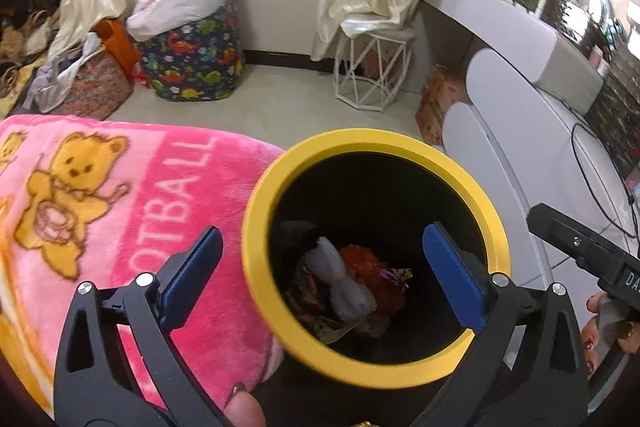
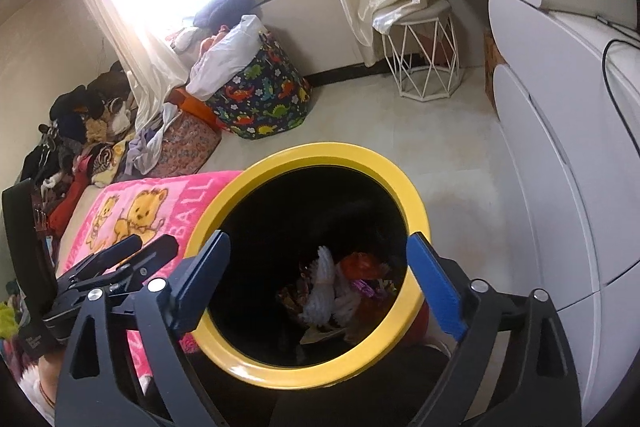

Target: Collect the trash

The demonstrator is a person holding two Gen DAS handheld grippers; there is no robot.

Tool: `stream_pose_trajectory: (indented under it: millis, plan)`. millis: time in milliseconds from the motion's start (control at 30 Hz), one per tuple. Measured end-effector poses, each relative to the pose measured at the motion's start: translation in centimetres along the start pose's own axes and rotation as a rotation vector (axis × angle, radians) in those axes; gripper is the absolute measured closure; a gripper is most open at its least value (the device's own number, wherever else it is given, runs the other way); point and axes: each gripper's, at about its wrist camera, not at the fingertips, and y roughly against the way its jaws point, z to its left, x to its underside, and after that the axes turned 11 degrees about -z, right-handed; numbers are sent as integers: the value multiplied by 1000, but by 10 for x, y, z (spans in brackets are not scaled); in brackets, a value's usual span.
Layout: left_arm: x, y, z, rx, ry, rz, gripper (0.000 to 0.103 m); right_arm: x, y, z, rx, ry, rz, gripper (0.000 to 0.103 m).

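A black bin with a yellow rim [image 1: 264, 195] stands just below both grippers. Inside lie a white tassel-like bundle [image 1: 348, 279], an orange wrapper [image 1: 364, 259] and other crumpled wrappers. My left gripper [image 1: 324, 267] hangs over the bin's left rim, open, with nothing between its blue pads. In the right wrist view the same bin rim [image 2: 412, 195] and white bundle [image 2: 322, 287] show below my right gripper [image 2: 320, 267], which is also open and holds nothing. The right gripper's body [image 1: 580, 247] shows at the right edge of the left wrist view.
A pink teddy-bear blanket [image 1: 120, 207] lies left of the bin. White rounded furniture [image 1: 520, 147] stands on the right. Further off are a dinosaur-print fabric basket [image 1: 196, 59], a white wire stool [image 1: 372, 67], a cardboard box [image 1: 436, 99], curtains and heaps of clothes.
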Motion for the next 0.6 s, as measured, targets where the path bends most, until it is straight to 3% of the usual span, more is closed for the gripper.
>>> stream_pose_trajectory:
  millis: [600]
  plan:
    - [21,93,59,-154,65,-144,11,27,42,66,-76,140,-142,6]
